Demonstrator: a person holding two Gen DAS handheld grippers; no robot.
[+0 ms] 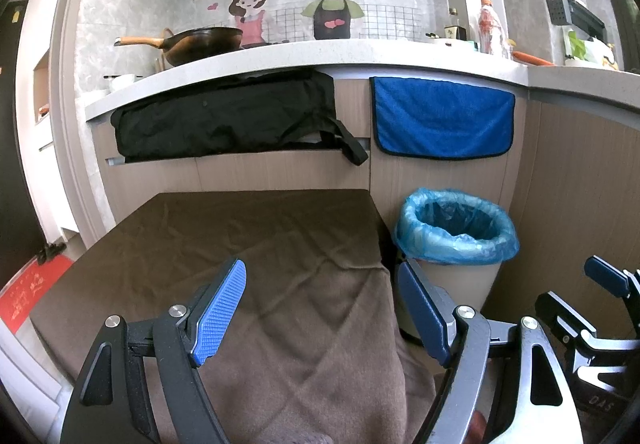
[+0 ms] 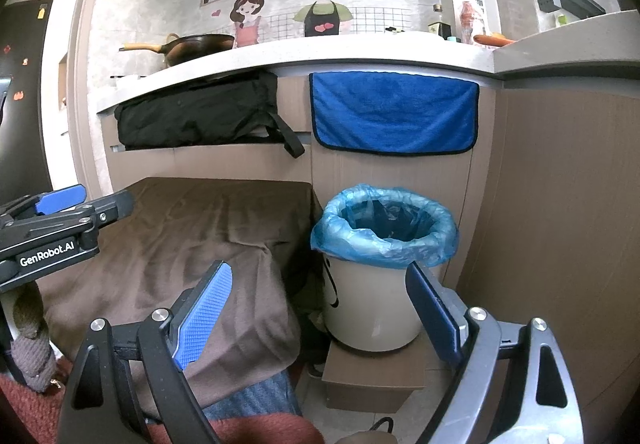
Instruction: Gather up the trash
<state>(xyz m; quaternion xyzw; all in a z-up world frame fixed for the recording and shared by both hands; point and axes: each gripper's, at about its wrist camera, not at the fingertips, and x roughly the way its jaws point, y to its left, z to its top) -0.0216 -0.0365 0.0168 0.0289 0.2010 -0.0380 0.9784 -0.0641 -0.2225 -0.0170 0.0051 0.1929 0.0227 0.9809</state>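
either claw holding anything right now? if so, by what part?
Nothing held. Left claw and right claw are both open and empty, above the brown cloth beside the bin.

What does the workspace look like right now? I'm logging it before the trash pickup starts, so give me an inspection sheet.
Surface: brown cloth covers the table; no trash seen on it.
Job's things: white bin with blue liner, on a cardboard box, right of the table.
Clutter: nothing seen.
Grippers: left gripper and right gripper open, empty.
Cables: dark cable on the floor.
Surroundings: kitchen counter with wok, blue towel, black bag.
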